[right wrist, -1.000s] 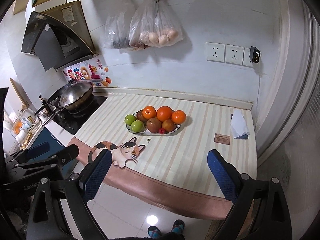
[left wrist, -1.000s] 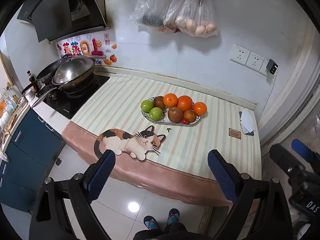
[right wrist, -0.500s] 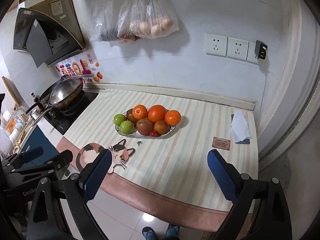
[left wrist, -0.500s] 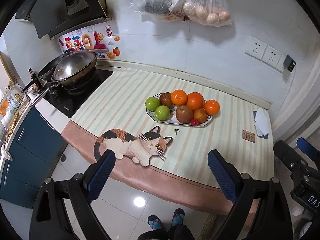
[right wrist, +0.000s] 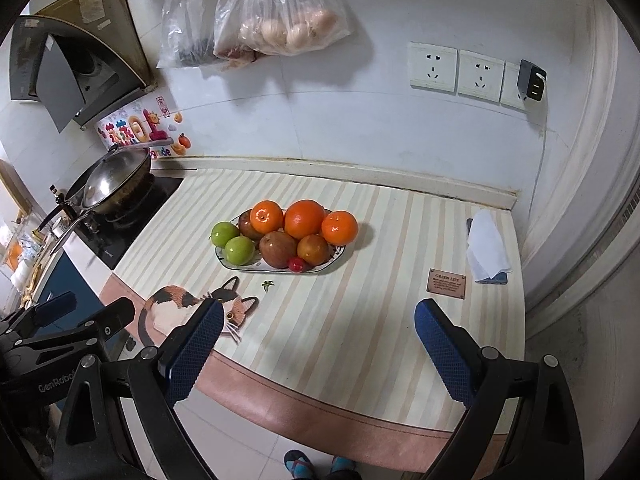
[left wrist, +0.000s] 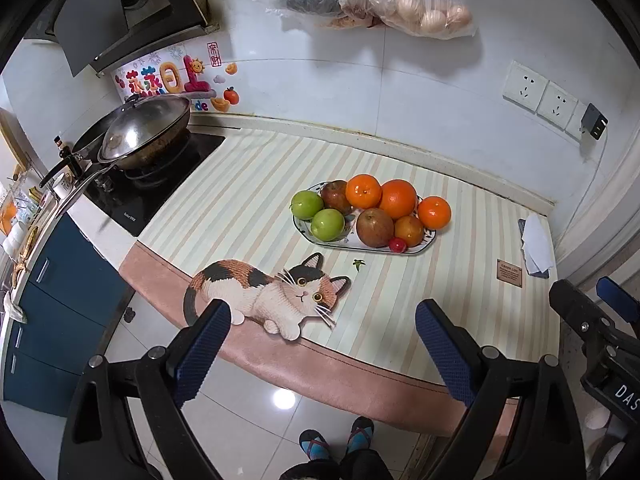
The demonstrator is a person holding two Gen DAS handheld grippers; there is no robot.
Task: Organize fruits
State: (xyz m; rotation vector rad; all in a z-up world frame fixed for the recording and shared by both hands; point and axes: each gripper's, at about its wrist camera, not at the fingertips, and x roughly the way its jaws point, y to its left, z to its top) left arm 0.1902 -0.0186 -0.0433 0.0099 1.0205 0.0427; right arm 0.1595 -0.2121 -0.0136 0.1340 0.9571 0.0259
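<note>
Kitchen: white tiled wall with sockets and hanging plastic bags [right wrist: 276, 20]; a hob with a lidded wok [left wrist: 140, 132] at the far left; tiled floor below, where a person's slippered feet show
Counter: covered by a striped mat [right wrist: 360, 320] with a printed cat [left wrist: 272, 296] at its near edge; a small brown label and a folded white cloth [right wrist: 486, 248] lie well to the right of the fruit
Plate: an oblong patterned dish [left wrist: 340, 242] near the middle of the mat; every fruit in view sits on it
Fruit, large to small: three oranges [right wrist: 305, 218] along the back; two brownish-red apples [left wrist: 374, 227] and a smaller reddish-orange fruit; two green apples [left wrist: 327, 224] at the left end; one small red fruit [right wrist: 296, 264] at the front rim
Loose bit: a tiny green leaf scrap [left wrist: 359, 263] on the mat just in front of the plate
Left gripper [left wrist: 322, 354]: jaws spread wide, holding nothing, over the near counter edge, well short of the plate
Right gripper [right wrist: 318, 350]: likewise spread and empty, level with the other
Stage: fruit piled on the plate fits either a finished sort or a pile awaiting sorting; the pictures do not settle which
Handling: round fruit rolls, so any grasp should close across the widest part from above; take from the outer edge of the pile, since pulling a middle fruit could topple the oranges leaning on it; the small red fruit needs a light squeeze
</note>
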